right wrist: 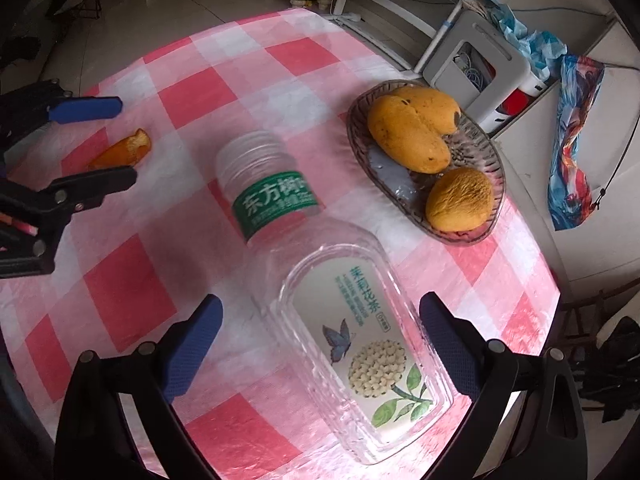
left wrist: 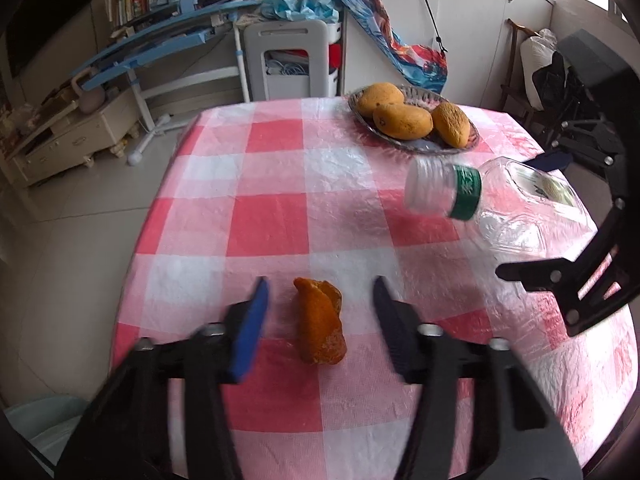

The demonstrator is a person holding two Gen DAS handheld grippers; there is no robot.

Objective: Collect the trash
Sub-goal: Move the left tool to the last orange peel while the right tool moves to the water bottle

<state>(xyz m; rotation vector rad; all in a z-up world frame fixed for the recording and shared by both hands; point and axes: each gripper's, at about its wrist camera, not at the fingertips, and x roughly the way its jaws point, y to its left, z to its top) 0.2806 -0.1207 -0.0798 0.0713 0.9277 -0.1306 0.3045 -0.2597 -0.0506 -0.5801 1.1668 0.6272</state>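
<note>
An orange peel (left wrist: 320,320) lies on the pink checked tablecloth (left wrist: 280,184). My left gripper (left wrist: 320,286) is open, with one finger on each side of the peel, not touching it. The peel also shows in the right wrist view (right wrist: 124,152), between the left gripper's fingers (right wrist: 86,109). An empty clear plastic bottle (right wrist: 320,280) with a green band lies on its side, cap end away. My right gripper (right wrist: 320,306) is open around the bottle's body, fingers apart from it. The bottle also shows in the left wrist view (left wrist: 492,204).
A glass dish (right wrist: 486,152) with three mangoes (right wrist: 408,140) stands at the table's far right, close behind the bottle. The table edge curves off at the left (left wrist: 132,280). A pale bin (left wrist: 36,428) shows low left beside the table. Shelves and a white stool stand beyond.
</note>
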